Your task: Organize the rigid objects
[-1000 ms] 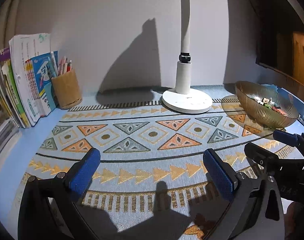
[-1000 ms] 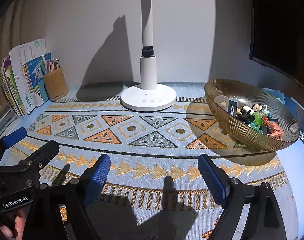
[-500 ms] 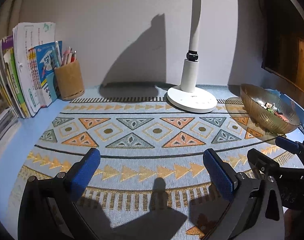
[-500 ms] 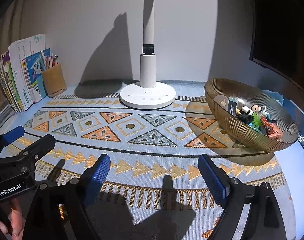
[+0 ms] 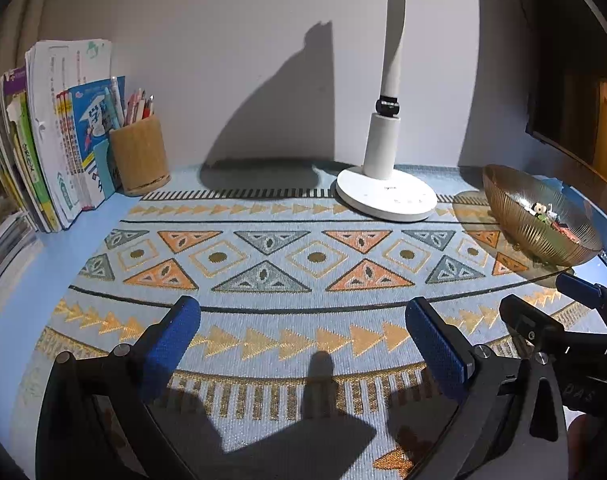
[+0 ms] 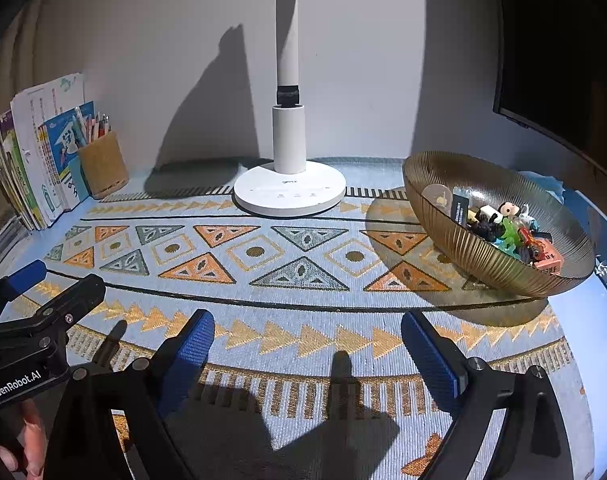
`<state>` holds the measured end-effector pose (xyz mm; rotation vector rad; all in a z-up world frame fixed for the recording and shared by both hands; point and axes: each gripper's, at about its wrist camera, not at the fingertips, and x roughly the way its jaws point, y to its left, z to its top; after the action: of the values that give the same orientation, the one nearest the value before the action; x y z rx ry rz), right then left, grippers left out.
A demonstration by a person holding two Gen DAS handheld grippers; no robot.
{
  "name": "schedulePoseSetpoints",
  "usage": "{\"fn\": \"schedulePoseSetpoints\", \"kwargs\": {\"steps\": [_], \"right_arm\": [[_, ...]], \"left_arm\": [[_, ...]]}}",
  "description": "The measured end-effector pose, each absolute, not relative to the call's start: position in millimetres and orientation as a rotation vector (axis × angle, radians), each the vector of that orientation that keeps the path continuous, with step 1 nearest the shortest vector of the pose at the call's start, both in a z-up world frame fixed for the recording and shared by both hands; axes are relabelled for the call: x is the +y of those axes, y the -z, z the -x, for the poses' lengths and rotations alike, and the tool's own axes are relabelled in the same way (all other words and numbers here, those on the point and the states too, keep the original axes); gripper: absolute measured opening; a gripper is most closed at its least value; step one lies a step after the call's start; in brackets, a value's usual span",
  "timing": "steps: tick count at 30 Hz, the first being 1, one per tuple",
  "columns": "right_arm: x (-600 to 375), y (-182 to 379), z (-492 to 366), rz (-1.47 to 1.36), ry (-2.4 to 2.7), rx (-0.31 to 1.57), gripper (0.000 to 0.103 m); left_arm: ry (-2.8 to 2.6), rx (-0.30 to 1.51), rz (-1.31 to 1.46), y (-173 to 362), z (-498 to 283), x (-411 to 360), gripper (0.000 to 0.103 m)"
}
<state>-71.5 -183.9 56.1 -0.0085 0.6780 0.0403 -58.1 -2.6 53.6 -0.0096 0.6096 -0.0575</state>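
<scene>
A ribbed amber glass bowl (image 6: 483, 256) stands at the right of the patterned mat (image 6: 303, 272); it also shows in the left wrist view (image 5: 539, 232). It holds several small rigid toys and figures (image 6: 507, 228). My right gripper (image 6: 307, 340) is open and empty, low over the mat's front, left of the bowl. My left gripper (image 5: 303, 328) is open and empty over the mat's front. Each gripper shows at the edge of the other's view: the left one in the right wrist view (image 6: 35, 304), the right one in the left wrist view (image 5: 559, 308).
A white desk lamp (image 6: 289, 192) stands at the back middle, also in the left wrist view (image 5: 385, 196). A wooden pen cup (image 5: 139, 160) and a row of upright books (image 5: 51, 148) stand at the back left. A dark monitor (image 6: 559, 60) hangs at right.
Both grippers have drawn back slightly and the left view has swung left; the lamp and bowl sit further right in it. Both jaws stay open.
</scene>
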Motion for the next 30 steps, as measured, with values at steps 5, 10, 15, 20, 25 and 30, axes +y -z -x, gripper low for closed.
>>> {"fn": "schedulePoseSetpoints", "kwargs": {"steps": [5, 10, 15, 20, 25, 30], "right_arm": [[-182.3, -48.8, 61.9, 0.028, -0.037, 0.747, 0.098], [-176.5, -36.9, 49.4, 0.054, -0.055, 0.854, 0.098], [-178.1, -21.1, 39.9, 0.042, -0.063, 0.971, 0.098], [-183.9, -12.7, 34.1, 0.007, -0.074, 1.021, 0.099], [-184.6, -10.7, 35.6, 0.010, -0.060, 1.024, 0.103], [-183.6, -10.2, 36.4, 0.008, -0.044, 1.013, 0.103]], "left_arm": [[0.029, 0.773, -0.021, -37.6, 38.4, -6.9, 0.103], [0.040, 0.858, -0.001, -27.2, 32.6, -4.1, 0.102], [0.044, 0.968, -0.001, -10.8, 24.6, -5.2, 0.102], [0.034, 0.981, -0.017, -8.0, 22.3, -8.8, 0.103], [0.013, 0.977, -0.006, -8.4, 23.7, -8.4, 0.103], [0.019, 0.966, -0.010, -8.2, 22.8, -7.6, 0.103]]}}
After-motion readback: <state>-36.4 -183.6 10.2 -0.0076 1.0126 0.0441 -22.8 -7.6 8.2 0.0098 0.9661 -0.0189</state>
